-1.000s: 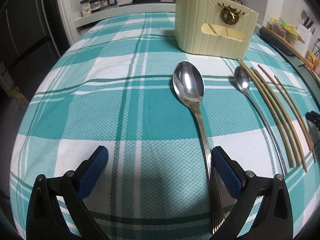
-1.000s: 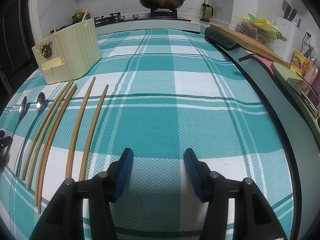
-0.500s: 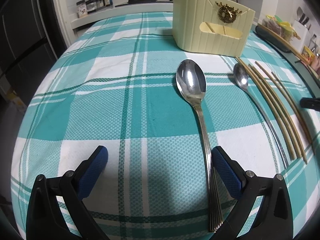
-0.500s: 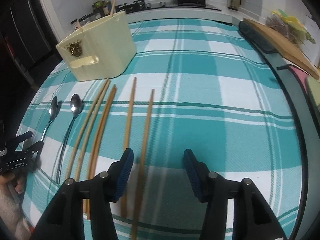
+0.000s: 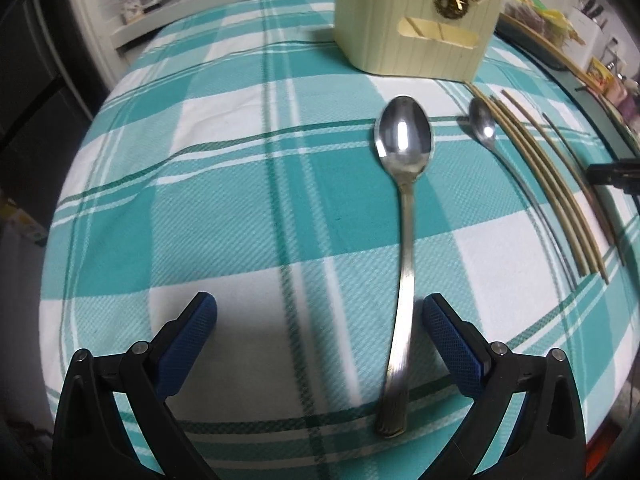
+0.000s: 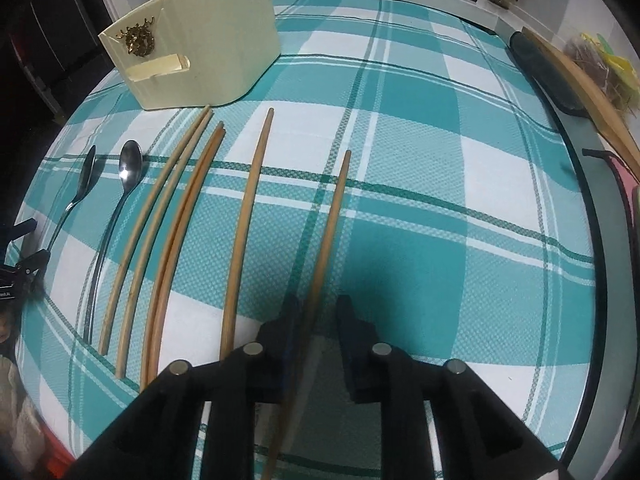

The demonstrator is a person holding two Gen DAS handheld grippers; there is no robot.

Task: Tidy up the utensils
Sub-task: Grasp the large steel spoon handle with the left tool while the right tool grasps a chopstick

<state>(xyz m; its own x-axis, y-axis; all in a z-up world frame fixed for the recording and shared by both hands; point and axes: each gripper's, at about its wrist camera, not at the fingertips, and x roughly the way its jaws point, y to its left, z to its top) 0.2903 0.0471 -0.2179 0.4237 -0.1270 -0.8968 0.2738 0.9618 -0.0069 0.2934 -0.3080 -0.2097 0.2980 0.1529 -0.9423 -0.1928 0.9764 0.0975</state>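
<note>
Chopstick (image 6: 326, 240) runs between the closing right claw (image 6: 316, 320), its lower end hidden; left claw (image 5: 320, 320) gapes wide.

The left claw (image 5: 320, 334) points steeply downward, its blue pads (image 5: 188, 344) spread wide apart. The right claw (image 6: 316, 336) also tilts steeply down; its jaws have just been closing, a narrow gap remaining between them.

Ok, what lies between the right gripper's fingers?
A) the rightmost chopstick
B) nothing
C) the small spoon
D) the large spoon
A: in the right wrist view the rightmost chopstick runs between the right gripper fingers, whose jaws have just been closing around it.
</note>
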